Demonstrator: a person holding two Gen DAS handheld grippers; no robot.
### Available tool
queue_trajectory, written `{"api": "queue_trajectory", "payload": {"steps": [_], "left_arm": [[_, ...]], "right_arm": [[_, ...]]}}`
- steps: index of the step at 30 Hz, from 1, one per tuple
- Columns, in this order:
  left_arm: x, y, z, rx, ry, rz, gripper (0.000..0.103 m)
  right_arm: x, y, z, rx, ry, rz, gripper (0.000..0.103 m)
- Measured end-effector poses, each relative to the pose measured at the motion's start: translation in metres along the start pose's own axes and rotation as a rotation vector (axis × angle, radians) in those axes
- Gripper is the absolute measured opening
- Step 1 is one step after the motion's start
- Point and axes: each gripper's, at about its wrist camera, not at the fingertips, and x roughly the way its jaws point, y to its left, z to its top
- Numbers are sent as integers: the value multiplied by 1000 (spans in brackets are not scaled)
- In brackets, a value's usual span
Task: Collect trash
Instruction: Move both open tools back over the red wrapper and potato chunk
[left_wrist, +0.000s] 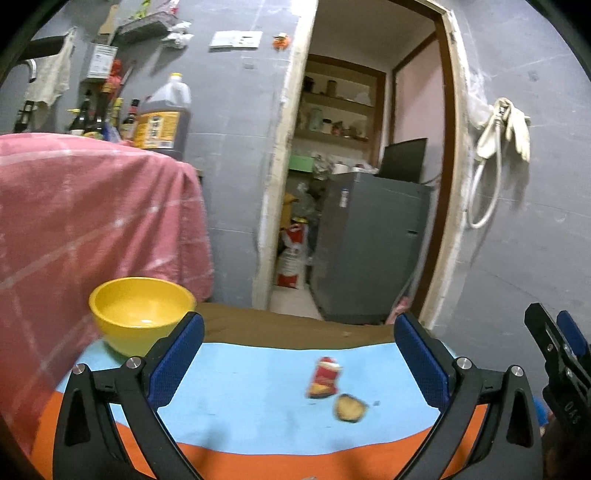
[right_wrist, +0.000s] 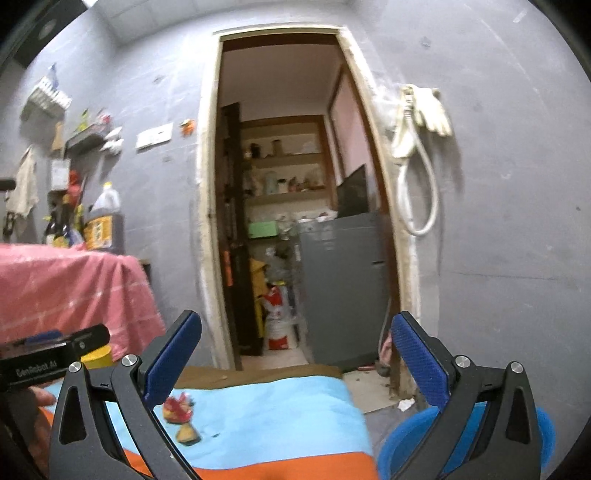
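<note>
A crumpled red snack wrapper (left_wrist: 324, 377) lies on the light-blue cloth (left_wrist: 240, 387) of the table. Just right of it, and nearer to me, is a brown-yellow scrap (left_wrist: 349, 407). My left gripper (left_wrist: 299, 332) hangs open above the cloth, nothing between its blue pads, and both scraps lie below its gap. At the right edge of the left wrist view is my right gripper (left_wrist: 554, 343). In the right wrist view my right gripper (right_wrist: 295, 360) is open and empty. The wrapper (right_wrist: 177, 406) and scrap (right_wrist: 187, 432) sit by its left finger. The left gripper (right_wrist: 55, 350) shows at far left.
A yellow bowl (left_wrist: 142, 314) stands at the table's back left, beside a pink cloth-covered bulk (left_wrist: 92, 221). An orange band (left_wrist: 258, 461) edges the near side. A blue tub (right_wrist: 546, 432) sits on the floor to the right. Beyond is a doorway with a grey fridge (left_wrist: 369, 243).
</note>
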Motion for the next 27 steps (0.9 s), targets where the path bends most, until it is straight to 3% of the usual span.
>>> {"api": "queue_trajectory", "payload": {"steps": [7, 13, 16, 23, 27], "left_arm": [[-5, 40, -4, -4, -9, 79, 101], [-4, 62, -12, 17, 9, 120, 101], [1, 69, -16, 16, 31, 123, 101], [20, 76, -25, 0, 139, 89, 101], [34, 76, -28, -7, 224, 60, 101]], "right_arm": [[7, 42, -8, -102, 26, 93, 103], [22, 68, -19, -166, 115, 172, 103], [38, 76, -25, -185, 214, 200, 103], [78, 87, -60, -214, 545, 214, 103], [90, 88, -70, -219, 650, 232, 103]]}}
